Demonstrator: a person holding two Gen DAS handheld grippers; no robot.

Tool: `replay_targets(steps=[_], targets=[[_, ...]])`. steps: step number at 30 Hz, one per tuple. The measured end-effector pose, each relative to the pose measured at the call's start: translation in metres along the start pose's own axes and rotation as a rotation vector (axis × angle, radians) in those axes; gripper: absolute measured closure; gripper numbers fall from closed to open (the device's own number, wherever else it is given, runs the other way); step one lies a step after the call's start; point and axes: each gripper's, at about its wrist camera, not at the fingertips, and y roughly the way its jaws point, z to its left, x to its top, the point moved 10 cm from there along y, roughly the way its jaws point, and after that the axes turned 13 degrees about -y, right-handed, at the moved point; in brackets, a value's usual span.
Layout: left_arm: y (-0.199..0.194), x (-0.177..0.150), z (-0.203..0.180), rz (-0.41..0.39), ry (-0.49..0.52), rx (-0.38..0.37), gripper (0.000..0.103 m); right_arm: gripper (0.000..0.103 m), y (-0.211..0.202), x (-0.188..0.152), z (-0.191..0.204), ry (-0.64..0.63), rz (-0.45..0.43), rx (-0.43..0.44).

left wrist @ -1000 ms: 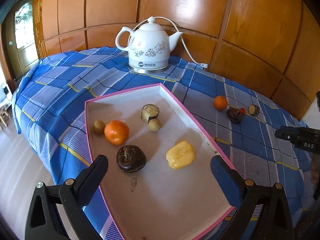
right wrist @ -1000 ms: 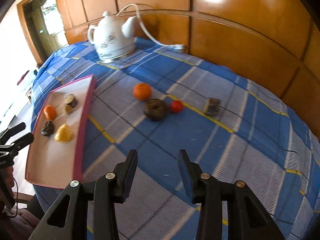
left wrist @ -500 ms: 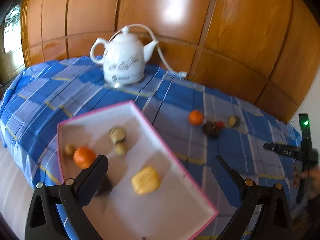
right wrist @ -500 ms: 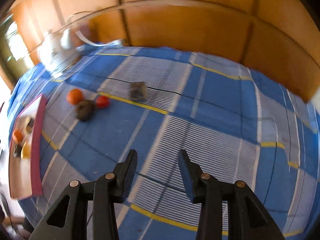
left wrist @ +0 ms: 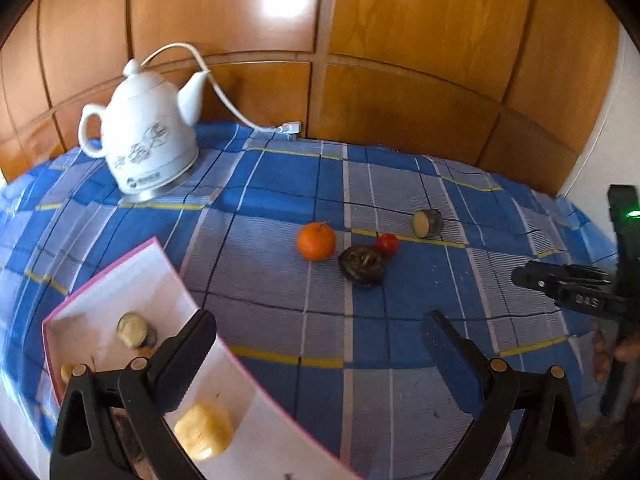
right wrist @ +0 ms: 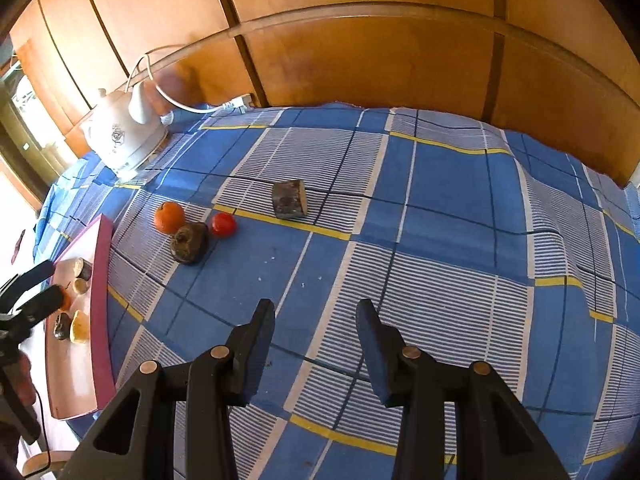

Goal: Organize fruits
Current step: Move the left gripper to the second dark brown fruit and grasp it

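Wood-panelled wall [left wrist: 400,20] behind a table under a blue plaid cloth [left wrist: 280,272].

Far left: white ceramic kettle [left wrist: 148,140], upright, with its white cord [left wrist: 224,92] running to the wall.

Centre of cloth, four pieces loose: orange [left wrist: 316,241]; dark wrinkled fruit [left wrist: 362,266] just right of it and nearer; small red fruit [left wrist: 388,244] touching or just behind the dark one; cut brown-skinned piece [left wrist: 427,223] apart, further right.

Near left: pink-rimmed white tray [left wrist: 160,264], holding a yellow piece [left wrist: 204,432], a cut pale-faced piece [left wrist: 134,330] and other small fruits, partly hidden.

Left gripper [left wrist: 320,344]: jaws spread wide, nothing between them, hanging over the tray's right edge and the cloth.

Right gripper [right wrist: 316,340]: jaws part-way apart, nothing held, over bare cloth near the loose fruits; also seen at the right edge of the left wrist view, with part of a hand [left wrist: 628,348].
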Motion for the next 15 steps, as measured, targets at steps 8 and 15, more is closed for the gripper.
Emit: replay_targets(steps=[8, 15], targets=[[0.058, 0.001, -0.016, 0.148, -0.058, 0.025, 0.009, 0.06, -0.006, 0.004, 0.001, 0.003, -0.015, 0.005], [0.096, 0.004, -0.035, 0.194, -0.073, 0.015, 0.019, 0.06, -0.007, 0.008, 0.003, -0.006, -0.021, 0.008]])
